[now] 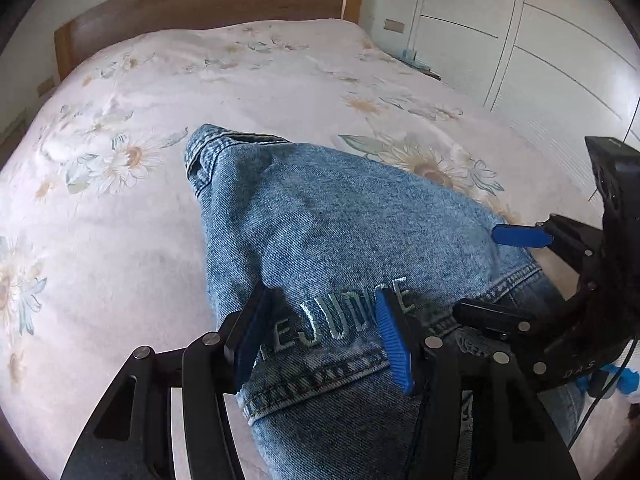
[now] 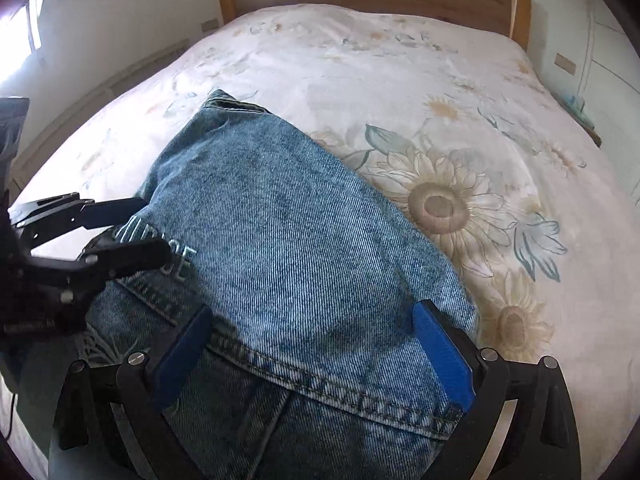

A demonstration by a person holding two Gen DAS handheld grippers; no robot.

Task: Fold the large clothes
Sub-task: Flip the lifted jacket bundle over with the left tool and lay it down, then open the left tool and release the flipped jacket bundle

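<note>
A blue denim garment (image 1: 320,220) with pale embroidered letters lies folded over on the flowered bedspread (image 1: 120,220), its stitched hem towards me. My left gripper (image 1: 322,342) is closed on the hem at the letters, with a raised band of denim between its blue pads. In the right wrist view the denim garment (image 2: 288,220) bulges up, and my right gripper (image 2: 314,356) is closed on a wider stretch of the same hem. Each view shows the other hand: the right gripper (image 1: 504,276) at the right and the left gripper (image 2: 122,232) at the left.
A wooden headboard (image 1: 208,4) stands at the far end of the bed. White wardrobe doors (image 1: 520,40) line the right side, with a low bedside table (image 1: 420,66) in front of them. Bare bedspread (image 2: 400,80) stretches beyond and on both sides of the denim.
</note>
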